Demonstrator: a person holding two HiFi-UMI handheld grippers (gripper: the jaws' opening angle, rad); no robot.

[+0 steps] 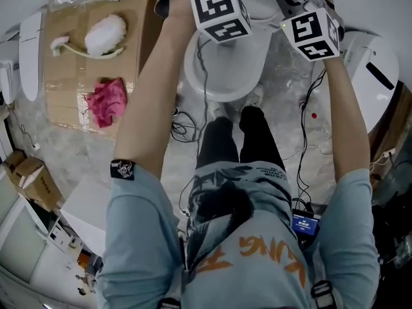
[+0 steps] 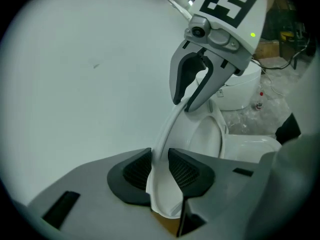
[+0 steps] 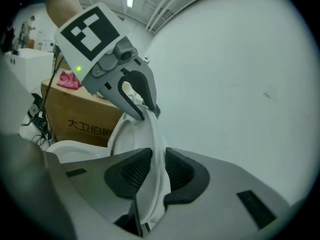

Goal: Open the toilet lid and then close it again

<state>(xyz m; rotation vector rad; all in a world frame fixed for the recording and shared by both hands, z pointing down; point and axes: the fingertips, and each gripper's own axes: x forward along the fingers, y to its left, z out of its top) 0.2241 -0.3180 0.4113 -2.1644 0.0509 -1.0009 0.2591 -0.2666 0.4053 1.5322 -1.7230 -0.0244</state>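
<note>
The white toilet lid stands raised, seen edge-on as a thin curved rim. My left gripper is shut on that rim, ribbed black pads pressing both faces. Farther along the same rim my right gripper pinches it. In the right gripper view the lid runs up between that gripper's pads to the left gripper. The seat ring and bowl lie beyond. From the head, both marker cubes hang over the bowl; the jaws are hidden.
A cardboard box at the left carries a pink cloth and a white brush. A second toilet stands at the right. Cables trail on the floor by the person's feet. A pale wall is close behind the lid.
</note>
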